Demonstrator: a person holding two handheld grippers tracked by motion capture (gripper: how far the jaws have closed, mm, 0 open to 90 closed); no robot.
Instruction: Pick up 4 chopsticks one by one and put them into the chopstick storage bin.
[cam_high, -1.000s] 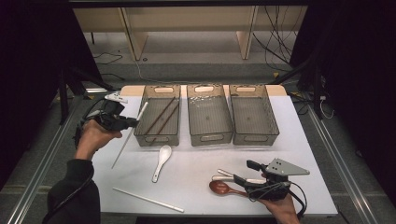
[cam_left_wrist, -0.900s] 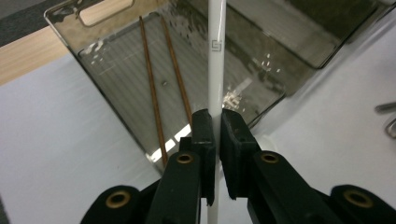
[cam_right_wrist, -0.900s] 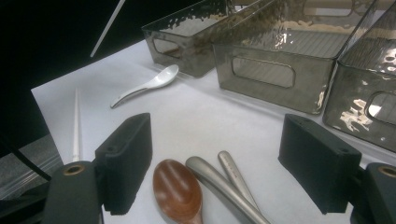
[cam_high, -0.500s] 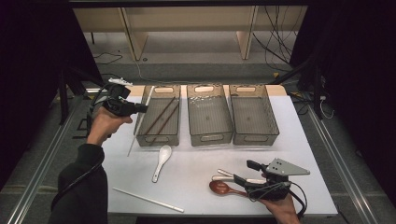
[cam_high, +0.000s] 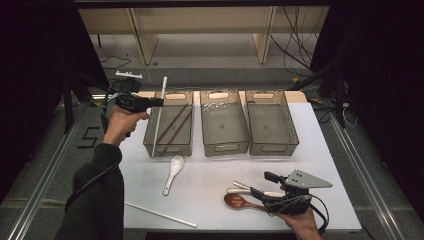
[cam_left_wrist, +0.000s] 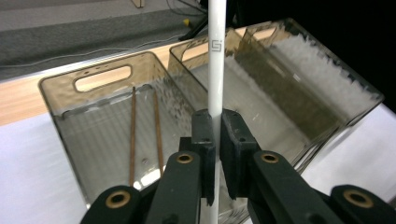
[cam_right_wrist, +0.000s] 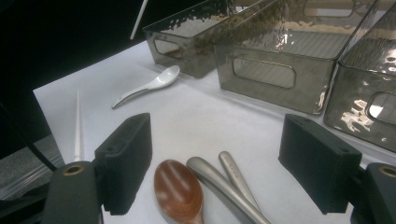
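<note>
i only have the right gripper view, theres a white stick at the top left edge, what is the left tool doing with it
observer: the left tool is shut on that white chopstick and holds it in the air by the left bin.
operator: anything in that bin already
observer: yes, two brown chopsticks lie on its floor.
operator: and the other two bins
observer: in the high view the middle bin and the right bin both look empty.
</note>
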